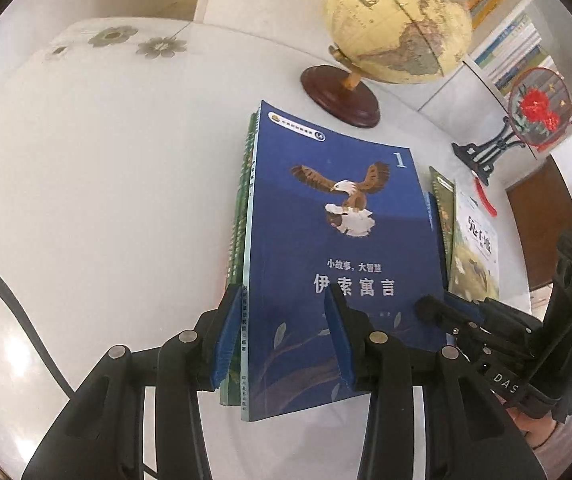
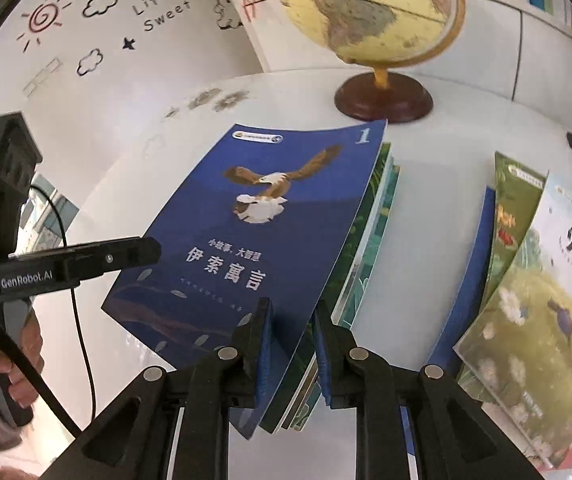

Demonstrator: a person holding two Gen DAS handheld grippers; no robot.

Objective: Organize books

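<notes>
The blue eagle book (image 1: 341, 248) tops a small stack (image 1: 240, 216) on the white table (image 1: 106, 200), the right gripper (image 2: 291, 356) pinching that stack's right edge and the left gripper (image 1: 282, 340) spread across its spine corner. Beside it, a looser pile (image 2: 525, 280) lies fanned and unsorted below the globe (image 1: 397, 20), so I'd judge the tidying about half done.

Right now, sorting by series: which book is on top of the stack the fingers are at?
The blue eagle book, marked 1; green books lie beneath it.
</notes>
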